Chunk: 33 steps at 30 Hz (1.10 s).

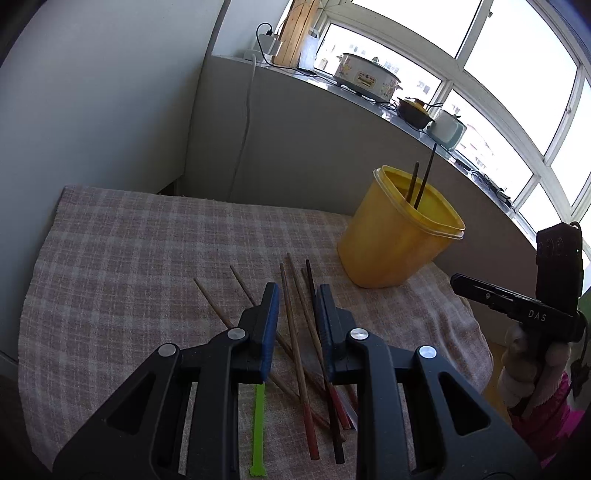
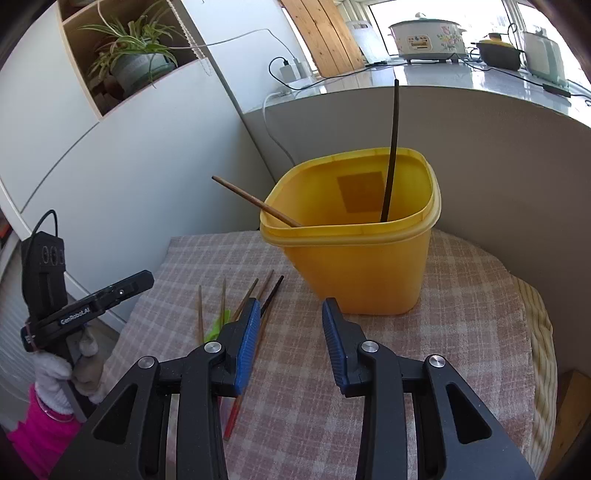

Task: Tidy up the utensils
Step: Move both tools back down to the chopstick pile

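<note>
1. Here we are over a table covered in a pink checked cloth (image 1: 122,258), with a yellow tub (image 1: 397,236) standing toward its far right side.
2. Two chopsticks already stand in that tub: a dark one (image 2: 390,155) leaning on the far wall, and a brown one (image 2: 255,201) tipped over the left rim.
3. The loose chopsticks (image 1: 299,343) lie in a crossed pile on the cloth, left of the tub and a little nearer to us, some with red ends pointing our way.
4. A bright green strip (image 1: 258,428) lies on the cloth just left of the pile.
5. Our left gripper (image 1: 297,306) hangs right above the pile, its blue pads parted a little; chopsticks show through the gap below, but the pads press on nothing.
6. Our right gripper (image 2: 290,321) points at the foot of the tub, jaws standing apart with only cloth between them, nothing held.
7. From the right wrist view, the chopstick pile sits just behind the left finger (image 2: 245,347), and the tub rises just beyond the right one.
8. A gloved hand with a pink sleeve (image 2: 59,373) grips the left tool's handle at the edge of the right wrist view.
9. Behind the table a grey counter (image 2: 480,122) carries a white cooker (image 2: 424,35).
</note>
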Each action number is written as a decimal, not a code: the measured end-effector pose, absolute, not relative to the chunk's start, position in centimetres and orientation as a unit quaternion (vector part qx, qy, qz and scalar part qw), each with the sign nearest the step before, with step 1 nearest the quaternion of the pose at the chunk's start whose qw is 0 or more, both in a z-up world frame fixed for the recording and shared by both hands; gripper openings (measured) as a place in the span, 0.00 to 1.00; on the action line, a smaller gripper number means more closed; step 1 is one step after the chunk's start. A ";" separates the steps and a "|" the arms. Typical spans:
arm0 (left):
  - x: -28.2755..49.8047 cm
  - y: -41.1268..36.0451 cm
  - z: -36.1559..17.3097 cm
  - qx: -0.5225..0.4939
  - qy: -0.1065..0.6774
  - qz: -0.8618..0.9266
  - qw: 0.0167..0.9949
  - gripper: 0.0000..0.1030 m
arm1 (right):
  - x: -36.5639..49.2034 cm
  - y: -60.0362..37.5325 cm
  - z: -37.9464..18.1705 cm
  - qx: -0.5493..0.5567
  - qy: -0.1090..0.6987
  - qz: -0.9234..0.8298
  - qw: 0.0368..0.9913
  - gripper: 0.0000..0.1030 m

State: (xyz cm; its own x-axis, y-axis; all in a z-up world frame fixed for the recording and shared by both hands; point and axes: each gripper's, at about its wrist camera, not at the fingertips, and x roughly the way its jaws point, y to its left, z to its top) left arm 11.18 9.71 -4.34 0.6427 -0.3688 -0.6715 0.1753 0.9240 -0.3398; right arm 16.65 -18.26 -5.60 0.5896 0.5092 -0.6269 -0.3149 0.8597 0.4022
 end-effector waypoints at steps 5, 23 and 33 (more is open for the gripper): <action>10.8 9.9 -6.7 -0.125 0.433 -0.150 0.880 0.19 | 17.1 -16.9 -7.5 0.139 0.417 0.244 0.864 0.32; 13.4 12.9 -11.6 -0.223 0.480 -0.124 0.840 0.20 | 19.6 -11.3 -11.8 0.102 0.493 0.230 0.833 0.32; 14.8 13.9 -12.8 -0.247 0.483 -0.121 0.831 0.20 | 21.6 -8.6 -13.4 0.099 0.517 0.210 0.824 0.23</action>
State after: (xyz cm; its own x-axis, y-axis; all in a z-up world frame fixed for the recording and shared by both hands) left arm 14.81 13.89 -12.83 0.5040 -0.4400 -0.7432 -0.0371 0.8487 -0.5276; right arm 21.61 -8.59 -13.44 0.3777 0.4479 -0.8104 -0.2433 0.8925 0.3798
